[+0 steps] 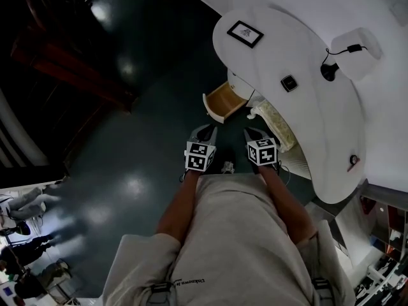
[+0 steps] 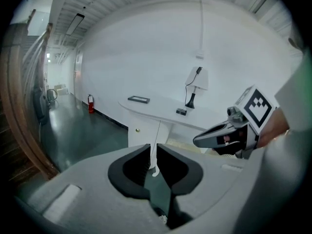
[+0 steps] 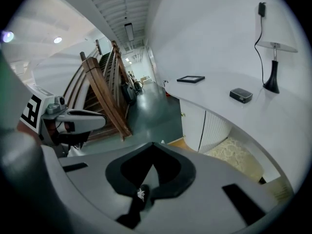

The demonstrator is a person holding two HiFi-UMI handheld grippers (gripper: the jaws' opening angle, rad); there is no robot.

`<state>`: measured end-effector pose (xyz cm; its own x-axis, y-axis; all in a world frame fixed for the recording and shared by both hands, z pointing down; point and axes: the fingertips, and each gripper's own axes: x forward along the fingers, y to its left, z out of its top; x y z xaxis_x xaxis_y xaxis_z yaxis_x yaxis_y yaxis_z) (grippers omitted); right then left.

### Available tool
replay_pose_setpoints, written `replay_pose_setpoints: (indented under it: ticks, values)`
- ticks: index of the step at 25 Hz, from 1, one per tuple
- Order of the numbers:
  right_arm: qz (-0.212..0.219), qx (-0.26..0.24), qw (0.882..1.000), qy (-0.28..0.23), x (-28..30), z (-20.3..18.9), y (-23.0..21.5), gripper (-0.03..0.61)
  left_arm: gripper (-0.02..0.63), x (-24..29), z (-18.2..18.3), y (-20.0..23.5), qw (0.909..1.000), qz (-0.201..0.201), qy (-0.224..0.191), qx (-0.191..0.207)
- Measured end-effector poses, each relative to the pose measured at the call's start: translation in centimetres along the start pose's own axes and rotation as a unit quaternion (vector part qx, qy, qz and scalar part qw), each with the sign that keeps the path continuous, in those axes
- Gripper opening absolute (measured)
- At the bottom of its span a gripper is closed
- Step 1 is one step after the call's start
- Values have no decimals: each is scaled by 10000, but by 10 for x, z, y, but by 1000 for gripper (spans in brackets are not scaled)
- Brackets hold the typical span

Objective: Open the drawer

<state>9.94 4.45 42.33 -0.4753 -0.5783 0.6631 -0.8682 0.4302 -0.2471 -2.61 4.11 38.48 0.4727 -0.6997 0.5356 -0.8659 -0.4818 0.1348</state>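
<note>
near the body the left gripper (image 2: 153, 152) is held low with a thin slit between its jaws, nothing inside; beside it the right gripper (image 3: 152, 147) is pressed together, empty – both are held clear of the furniture. further ahead the drawer (image 1: 224, 99) is seen pulled out from the white desk (image 1: 287, 43), so no grip seems needed.

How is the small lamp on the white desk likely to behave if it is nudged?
The lamp would probably tip easily: a wide shade sits on a thin black stem with a small base. Its cord, running up the wall, may tug or catch it. It looks light.
</note>
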Motion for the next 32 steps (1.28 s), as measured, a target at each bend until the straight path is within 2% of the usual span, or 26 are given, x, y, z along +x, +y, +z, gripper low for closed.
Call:
replay_pose_setpoints:
  ticks: [6, 11, 15, 21, 24, 28, 32]
  values:
    - [-3, 116, 9999, -68, -1, 2, -2, 15, 31, -1, 2, -3, 10000, -31, -4, 81]
    - [-95, 567, 9981, -205, 5, 9, -18, 15, 21, 2, -5, 1, 9992, -20, 97, 397]
    - [-29, 594, 9980, -194, 13, 15, -12, 15, 11, 0, -7, 10, 9993, -9, 187, 326]
    - [179, 333, 9992, -141, 23, 19, 4, 15, 9, -5, -8, 26, 9996, 98, 272, -69]
    - [330, 201, 9992, -46, 24, 11, 12, 15, 10, -3, -24, 31, 9977, 135, 441, -501]
    - [445, 331, 9985, 2, 25, 1, 9, 15, 9, 1, -39, 40, 9923, 241, 476, -1119]
    - [401, 406, 9984, 31, 26, -2, 1, 15, 11, 5, -41, 37, 9913, 210, 499, -1199]
